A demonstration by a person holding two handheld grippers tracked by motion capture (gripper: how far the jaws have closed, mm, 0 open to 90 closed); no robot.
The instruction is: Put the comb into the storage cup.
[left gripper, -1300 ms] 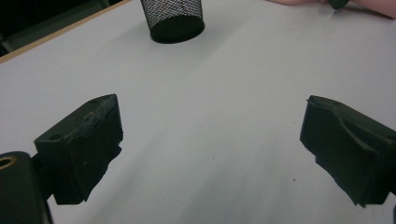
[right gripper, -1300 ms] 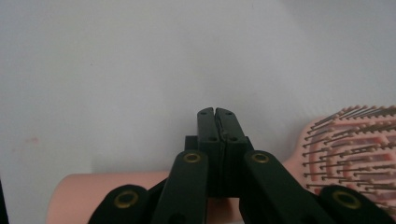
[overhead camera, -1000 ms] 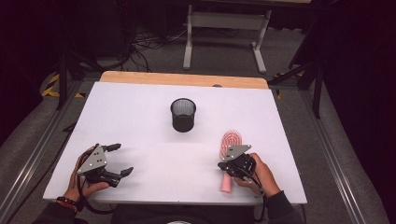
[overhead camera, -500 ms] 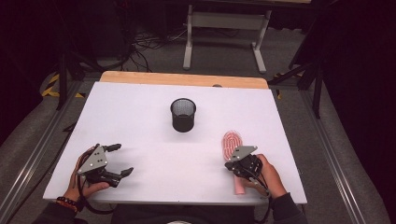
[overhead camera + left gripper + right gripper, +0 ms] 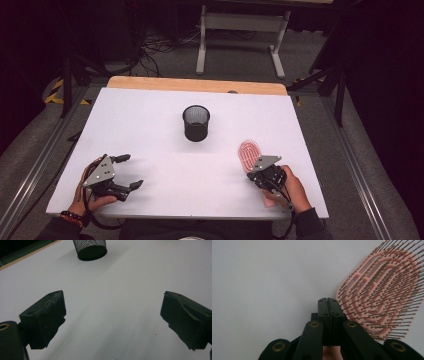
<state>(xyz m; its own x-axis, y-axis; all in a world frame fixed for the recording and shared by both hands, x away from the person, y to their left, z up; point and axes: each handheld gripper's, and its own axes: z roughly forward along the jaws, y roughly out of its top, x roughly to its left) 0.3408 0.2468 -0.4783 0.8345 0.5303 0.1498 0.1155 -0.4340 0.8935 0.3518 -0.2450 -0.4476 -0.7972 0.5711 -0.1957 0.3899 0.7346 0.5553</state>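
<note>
Resting beside pink hairbrush (image 5: 384,297), right claw (image 5: 328,301) closed, empty

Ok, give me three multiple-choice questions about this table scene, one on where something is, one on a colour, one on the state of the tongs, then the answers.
1. Where does the mesh cup stand?
A. Near the middle of the white table
B. At the table's near right corner
C. On the floor

2. What colour is the hairbrush?
A. Blue
B. Pink
C. Green

3. How do the left tongs stand?
A. Shut on the cup
B. Shut on nothing
C. Open, jaws wide apart

Answers:
1 A, the high view shows the cup mid-table, between the two hands.
2 B, the brush's body is pink in the right gripper view.
3 C, bare table shows between the two jaws in the left gripper view.
</note>
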